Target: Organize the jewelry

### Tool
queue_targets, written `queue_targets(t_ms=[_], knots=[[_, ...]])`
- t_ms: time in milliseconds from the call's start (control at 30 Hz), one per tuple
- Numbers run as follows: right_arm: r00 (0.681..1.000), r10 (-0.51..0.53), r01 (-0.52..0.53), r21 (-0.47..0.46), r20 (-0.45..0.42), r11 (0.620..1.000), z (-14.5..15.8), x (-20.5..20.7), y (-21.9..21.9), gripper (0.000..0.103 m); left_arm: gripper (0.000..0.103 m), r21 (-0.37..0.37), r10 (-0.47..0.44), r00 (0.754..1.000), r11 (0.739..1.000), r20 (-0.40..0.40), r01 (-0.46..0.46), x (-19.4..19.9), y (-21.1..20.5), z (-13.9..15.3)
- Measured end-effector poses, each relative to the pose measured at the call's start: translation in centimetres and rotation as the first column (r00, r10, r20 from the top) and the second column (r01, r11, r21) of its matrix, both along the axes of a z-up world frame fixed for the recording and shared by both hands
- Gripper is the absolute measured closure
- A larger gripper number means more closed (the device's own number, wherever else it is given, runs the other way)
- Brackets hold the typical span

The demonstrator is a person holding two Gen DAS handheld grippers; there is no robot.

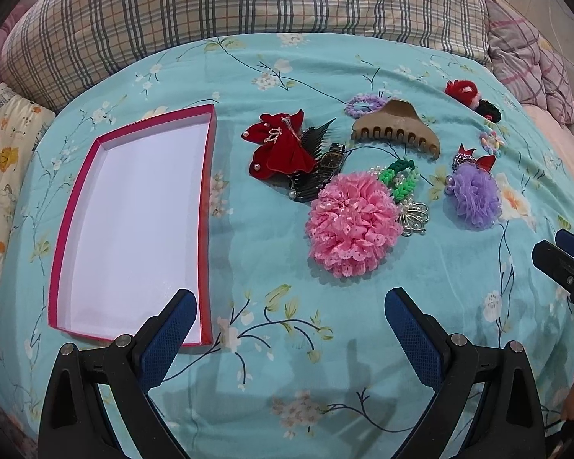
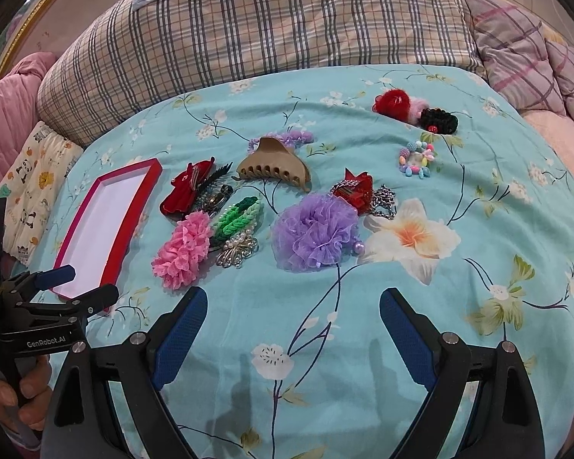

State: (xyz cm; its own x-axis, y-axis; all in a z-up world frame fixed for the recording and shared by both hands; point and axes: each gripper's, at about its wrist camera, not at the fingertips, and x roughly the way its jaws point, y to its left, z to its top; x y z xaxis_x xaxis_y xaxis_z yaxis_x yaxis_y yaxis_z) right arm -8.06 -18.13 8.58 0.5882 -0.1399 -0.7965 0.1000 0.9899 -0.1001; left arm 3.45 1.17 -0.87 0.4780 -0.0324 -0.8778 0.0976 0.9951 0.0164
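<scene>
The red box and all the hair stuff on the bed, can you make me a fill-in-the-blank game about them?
1. The inside of the red box is the colour ____.
2. The big claw clip is the colour ____.
3. The fluffy flower nearest the box is pink; the other fluffy one is ____.
4. Both pairs of tongs, left and right, are ____, holding nothing.

Missing words: white; tan; purple; open

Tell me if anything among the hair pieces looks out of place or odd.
One thing: a wristwatch lies wedged in the pile, partly under the red bow clip and across a dark comb. Otherwise the pieces lie loose and the red-rimmed tray holds nothing.
</scene>
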Motion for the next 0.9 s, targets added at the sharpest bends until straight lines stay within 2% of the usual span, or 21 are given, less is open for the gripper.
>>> queue_targets(t_ms=[133, 467, 700, 800, 867, 900], knots=[[1.000, 0.000, 0.000, -0.006, -0.005, 1.000, -0.1, 0.3, -0.1, 0.010, 0.003, -0.013, -0.006, 1.000, 1.000, -0.002, 0.006, 0.3, 0.0, -0.1], [1.000, -0.024, 0.024, 0.001, -0.012, 1.000, -0.8, 1.8, -1.2, 0.012, 0.004, -0.111, -0.048, 0.999, 0.993, 0.017, 0.050, 2.1, -0.2, -0.7], [0.998, -0.053, 0.054, 0.024, -0.024, 0.998, -1.9, 3.9, -2.5, 0.021, 0.005, -0.151, -0.053, 0.999, 0.987, -0.008, 0.051, 4.9, -0.6, -2.8], [0.996, -0.073, 0.075, 0.038, -0.044, 0.996, -2.8, 4.9, -3.1, 0.024, 0.018, -0.164, -0.059, 0.998, 0.985, -0.039, 0.051, 6.5, -0.9, -4.3], [0.995, -0.081, 0.084, 0.047, -0.052, 0.995, -3.2, 5.4, -3.4, 0.030, 0.035, -0.185, -0.067, 0.995, 0.981, -0.078, 0.052, 7.5, -1.1, -5.5], [0.995, -0.086, 0.089, 0.051, -0.057, 0.995, -3.5, 5.7, -3.6, 0.031, 0.039, -0.191, -0.075, 0.993, 0.980, -0.095, 0.056, 8.0, -1.3, -6.2]])
